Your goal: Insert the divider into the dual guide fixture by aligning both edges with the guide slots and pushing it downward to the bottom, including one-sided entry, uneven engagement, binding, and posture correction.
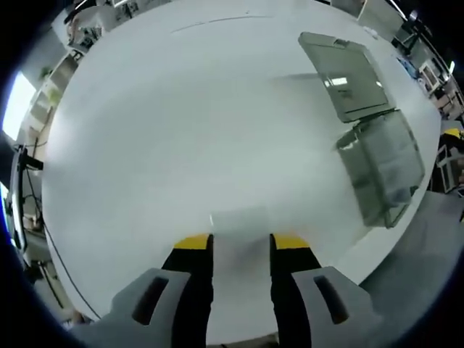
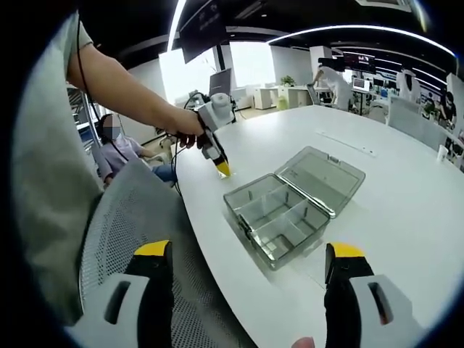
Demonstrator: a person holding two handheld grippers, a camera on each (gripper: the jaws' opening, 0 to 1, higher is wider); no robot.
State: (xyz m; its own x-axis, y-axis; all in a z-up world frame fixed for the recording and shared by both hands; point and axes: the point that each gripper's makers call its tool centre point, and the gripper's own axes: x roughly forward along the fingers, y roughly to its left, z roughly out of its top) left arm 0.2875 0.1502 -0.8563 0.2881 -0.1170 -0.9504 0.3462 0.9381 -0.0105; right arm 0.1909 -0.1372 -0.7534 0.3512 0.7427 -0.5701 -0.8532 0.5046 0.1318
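Between the left gripper's (image 1: 241,243) jaws, a translucent divider (image 1: 238,226) is pinched above the white table (image 1: 159,130); the open clear box (image 2: 279,217) lies beyond the spread right gripper (image 2: 250,261).

White table (image 2: 406,210) spans both views. Grey mesh chair back (image 2: 138,217) stands at its near edge. Seated person (image 2: 119,148) beyond the chair. Desks with monitors (image 2: 221,81) behind; bright windows (image 2: 254,64); ceiling strip lights (image 2: 362,30) overhead.

Clear glossy plastic box (image 2: 290,210) on matt table (image 2: 406,210).
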